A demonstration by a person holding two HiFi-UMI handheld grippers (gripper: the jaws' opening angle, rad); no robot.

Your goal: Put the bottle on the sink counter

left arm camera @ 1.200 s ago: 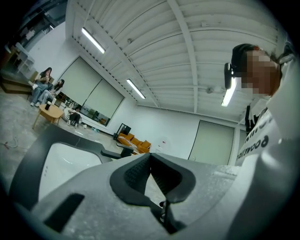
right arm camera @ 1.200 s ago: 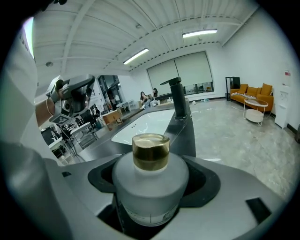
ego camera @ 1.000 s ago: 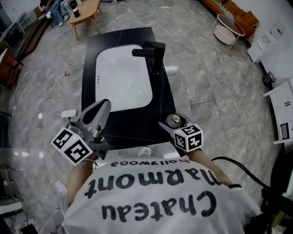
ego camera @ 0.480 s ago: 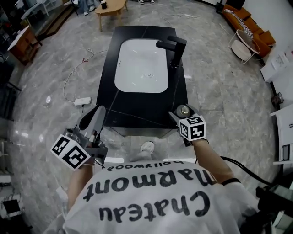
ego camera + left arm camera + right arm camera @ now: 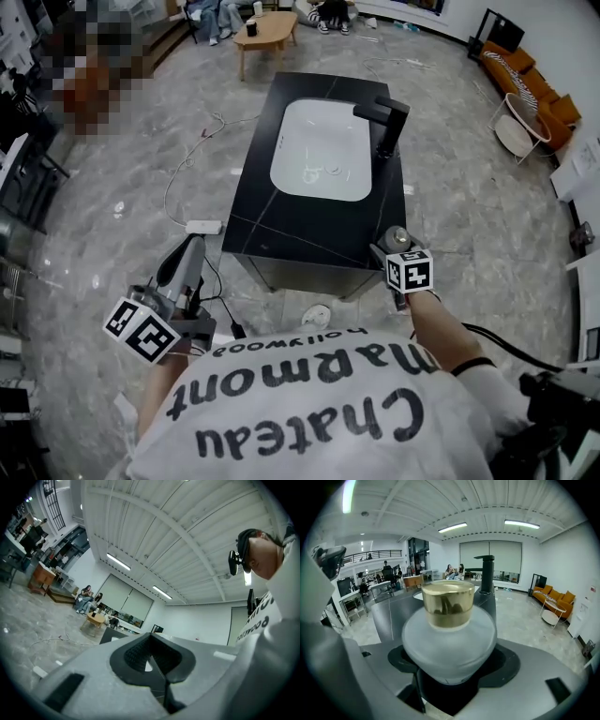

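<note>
A frosted glass bottle (image 5: pixel 449 639) with a gold cap (image 5: pixel 447 603) stands upright between my right gripper's (image 5: pixel 450 672) jaws, which are shut on its body. In the head view the right gripper (image 5: pixel 394 247) holds the bottle (image 5: pixel 397 237) just past the near right corner of the black sink counter (image 5: pixel 281 234). The counter carries a white basin (image 5: pixel 323 159) and a black faucet (image 5: pixel 386 127). My left gripper (image 5: pixel 190 248) hangs over the floor, left of the counter's near corner. Its jaws (image 5: pixel 152 660) are shut with nothing between them.
A white power strip (image 5: pixel 202 227) and cables lie on the marble floor left of the counter. A small round white thing (image 5: pixel 319 315) lies on the floor by its near edge. Farther off are a wooden table (image 5: pixel 262 33), a round side table (image 5: pixel 514 136) and an orange sofa (image 5: pixel 539 80).
The counter now lies farther from me. Both grippers were over its near edge; now the left is over the floor and the right, still holding the bottle, is beside the near right corner.
</note>
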